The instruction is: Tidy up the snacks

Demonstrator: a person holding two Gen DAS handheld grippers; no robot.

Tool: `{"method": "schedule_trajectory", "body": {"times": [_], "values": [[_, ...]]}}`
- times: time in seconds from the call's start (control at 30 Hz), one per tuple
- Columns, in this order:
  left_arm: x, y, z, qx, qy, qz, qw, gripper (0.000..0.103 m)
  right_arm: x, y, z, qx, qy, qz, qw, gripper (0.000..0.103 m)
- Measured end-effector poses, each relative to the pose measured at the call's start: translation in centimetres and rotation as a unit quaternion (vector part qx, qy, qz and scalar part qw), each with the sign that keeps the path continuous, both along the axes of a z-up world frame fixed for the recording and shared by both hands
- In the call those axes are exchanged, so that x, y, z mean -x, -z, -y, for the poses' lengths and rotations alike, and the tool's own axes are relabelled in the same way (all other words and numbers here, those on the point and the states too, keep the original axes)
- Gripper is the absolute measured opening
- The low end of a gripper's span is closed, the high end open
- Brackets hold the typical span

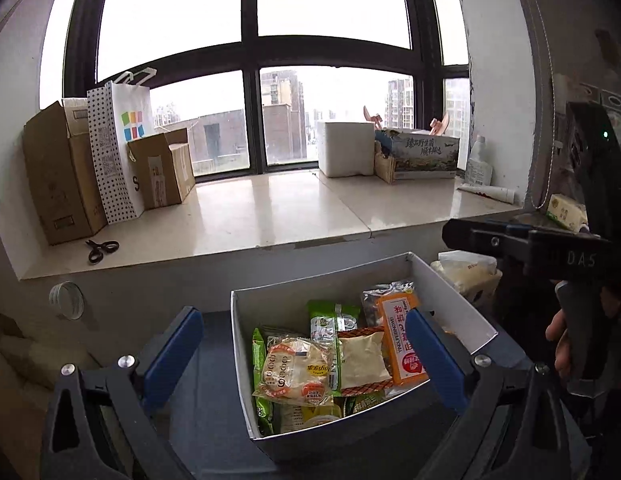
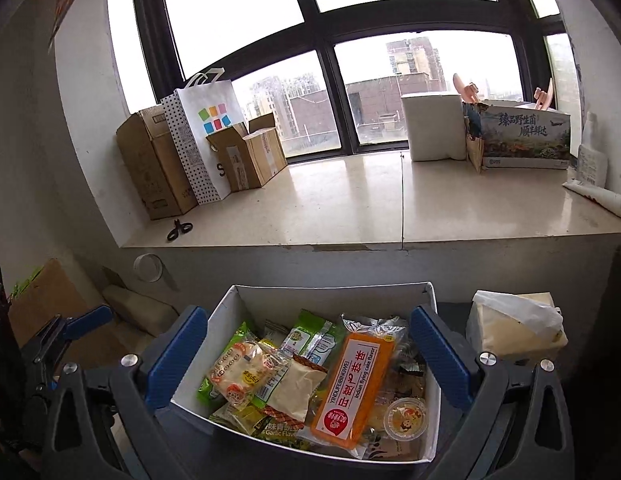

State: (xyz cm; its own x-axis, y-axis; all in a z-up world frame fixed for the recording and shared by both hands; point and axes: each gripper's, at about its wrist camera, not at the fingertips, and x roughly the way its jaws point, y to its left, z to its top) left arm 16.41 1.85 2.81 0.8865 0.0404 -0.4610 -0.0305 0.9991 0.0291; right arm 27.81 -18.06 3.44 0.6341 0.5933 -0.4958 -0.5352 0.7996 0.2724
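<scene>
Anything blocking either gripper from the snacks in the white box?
Nothing visible. Left gripper and right gripper both stand open and empty above the white box, which has no lid. The orange cake pack and round pastry pack lie on top of the pile, exposed.

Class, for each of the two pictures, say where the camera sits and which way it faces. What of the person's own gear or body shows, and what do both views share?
Left wrist: on the left gripper, facing the window over the white snack box; jaws wide open; the right gripper and a hand show at right.
Right wrist: on the right gripper, same direction; jaws wide open; the left gripper shows at lower left.
Shared: the box, the orange flying cake packet, the scissors.
</scene>
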Motion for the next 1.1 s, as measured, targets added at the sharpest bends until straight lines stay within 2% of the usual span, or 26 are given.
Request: {"method": "schedule_trajectory", "body": {"times": [0.1,0.17,0.27,0.37,0.57,0.67,0.8,0.93,1.1], "values": [[2.8,-1.3,0.6,0.002,-0.017,0.015,0.9997,0.103,2.5,-1.1,0.9,0.008,-0.013,0.007,1.000,0.103],[4.6,-1.9,1.1,-0.005,-0.030,0.022,0.9993,0.103,4.7,-1.8,1.2,0.037,-0.011,0.030,0.999,0.103],[7.0,-2.3,1.5,0.025,-0.011,0.016,0.9995,0.103,8.5,-2.7,1.7,0.081,-0.009,0.072,0.994,0.103],[9.1,-2.3,1.9,0.044,0.003,0.000,0.9990,0.103,12.3,-3.3,3.2,0.067,-0.026,0.093,0.993,0.103],[12.8,-2.3,2.2,0.049,-0.014,-0.008,0.9987,0.103,17.3,-3.3,4.9,0.068,-0.008,0.088,0.994,0.103],[14.2,-2.0,2.5,0.042,-0.018,-0.021,0.9987,0.103,19.0,-2.2,5.4,0.067,0.003,0.071,0.995,0.103],[16.1,-0.9,3.0,0.058,-0.007,-0.037,0.9976,0.103,21.1,0.0,5.9,0.057,0.009,0.047,0.997,0.103],[16.7,-0.2,3.3,0.061,-0.005,-0.053,0.9967,0.103,21.8,1.1,6.0,0.067,0.002,0.028,0.997,0.103],[16.8,-0.5,3.3,0.060,-0.007,-0.051,0.9969,0.103,21.7,0.5,6.7,0.058,0.011,0.031,0.998,0.103]]}}
